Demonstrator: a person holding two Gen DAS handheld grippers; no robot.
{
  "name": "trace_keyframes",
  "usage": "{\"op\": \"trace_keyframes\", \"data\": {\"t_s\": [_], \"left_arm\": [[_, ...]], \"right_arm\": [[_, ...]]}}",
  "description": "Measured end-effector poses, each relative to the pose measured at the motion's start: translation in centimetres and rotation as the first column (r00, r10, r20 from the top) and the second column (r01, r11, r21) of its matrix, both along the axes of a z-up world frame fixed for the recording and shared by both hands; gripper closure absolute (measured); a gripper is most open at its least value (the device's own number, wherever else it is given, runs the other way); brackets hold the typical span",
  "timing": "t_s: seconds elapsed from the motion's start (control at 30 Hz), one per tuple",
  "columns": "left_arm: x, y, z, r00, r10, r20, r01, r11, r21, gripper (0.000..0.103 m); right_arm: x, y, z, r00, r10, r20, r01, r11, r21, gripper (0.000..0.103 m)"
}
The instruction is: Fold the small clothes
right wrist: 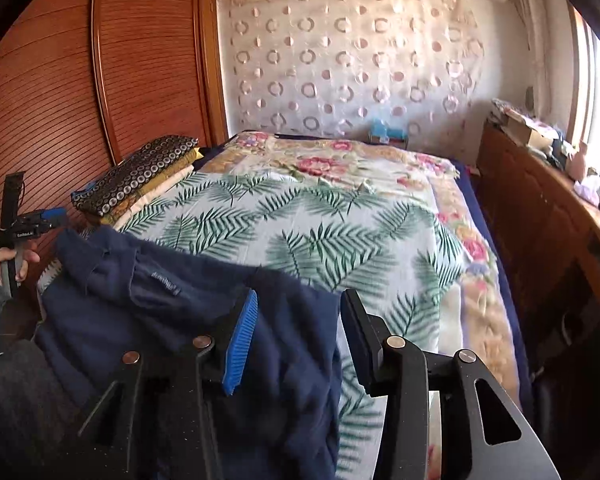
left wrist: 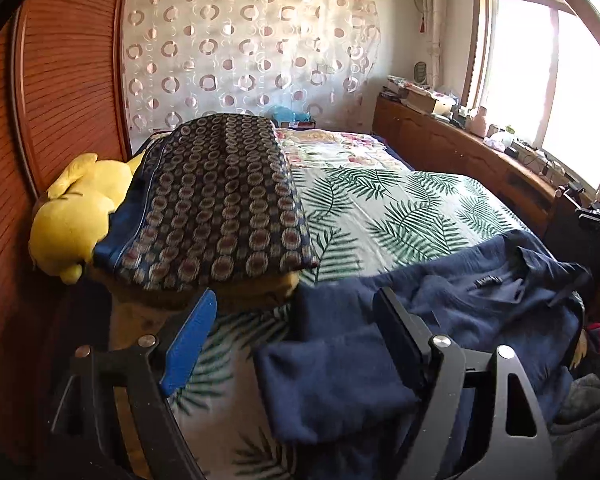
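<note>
Navy garment (left wrist: 440, 320) lies rumpled across the near edge of the bed (right wrist: 340, 232), one sleeve already turned in — left tool (left wrist: 296, 332) and right tool (right wrist: 300, 332) both hover wide and empty, so the next move calls for pinching an edge.

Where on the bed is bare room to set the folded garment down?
Free: the leaf-print sheet between the navy garment and floral blanket. Crowded: the pillow stack by the wardrobe, and the near edge under the garment.
</note>
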State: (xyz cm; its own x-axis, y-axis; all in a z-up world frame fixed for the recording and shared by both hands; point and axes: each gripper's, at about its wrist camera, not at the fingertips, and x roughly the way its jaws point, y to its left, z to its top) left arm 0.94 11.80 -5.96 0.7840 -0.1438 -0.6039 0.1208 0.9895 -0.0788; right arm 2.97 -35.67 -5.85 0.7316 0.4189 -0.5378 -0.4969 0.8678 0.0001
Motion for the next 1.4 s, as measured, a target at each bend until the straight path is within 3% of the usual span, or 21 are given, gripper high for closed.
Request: {"op": "trace_keyframes", "data": {"t_s": [0.23, 0.4, 0.67, 0.87, 1.07, 1.2, 1.33, 1.37, 1.4], "left_arm": [[4.3, 0.0, -1.0, 0.997, 0.001, -0.083, 0.000, 1.000, 0.021, 0.022], [5.5, 0.2, -2.6, 0.989, 0.006, -0.147, -0.001, 0.999, 0.036, 0.022], [4.8, -0.5, -2.3, 0.990, 0.003, -0.144, 0.004, 0.999, 0.052, 0.022], [3.8, -0.9, -3.7, 0.983, -0.021, -0.183, 0.027, 0.999, 0.034, 0.032], [5.2, -1.0, -5.2, 0.970, -0.037, -0.240, 0.036, 0.999, -0.008, 0.039], [6.1, -1.3, -5.5, 0.962, -0.062, -0.265, 0.047, 0.997, -0.062, 0.052], [5.9, -1.8, -5.6, 0.961, -0.059, -0.269, 0.046, 0.997, -0.054, 0.062], [5.7, -1.9, -5.7, 0.960, -0.070, -0.270, 0.056, 0.997, -0.060, 0.077], [5.5, -2.3, -5.9, 0.957, -0.095, -0.273, 0.077, 0.994, -0.075, 0.085]], "right_arm": [[5.4, 2.1, -4.5, 0.997, 0.001, -0.076, -0.004, 0.999, -0.045, 0.050], [8.5, 2.9, -6.1, 0.993, -0.032, -0.117, 0.025, 0.998, -0.059, 0.050], [10.5, 4.1, -7.2, 0.986, -0.026, -0.166, 0.010, 0.995, -0.095, 0.045], [11.2, 3.4, -7.9, 0.981, -0.046, -0.188, 0.027, 0.995, -0.098, 0.041], [11.4, 3.2, -8.7, 0.975, -0.042, -0.216, 0.021, 0.995, -0.098, 0.039], [11.6, 3.0, -8.9, 0.971, -0.039, -0.235, 0.019, 0.996, -0.086, 0.038], [11.4, 3.0, -9.0, 0.971, -0.017, -0.237, -0.001, 0.997, -0.076, 0.038], [11.3, 3.1, -9.1, 0.971, -0.007, -0.238, -0.010, 0.997, -0.071, 0.040], [11.2, 3.0, -9.0, 0.971, 0.013, -0.239, -0.026, 0.998, -0.055, 0.052]]}}
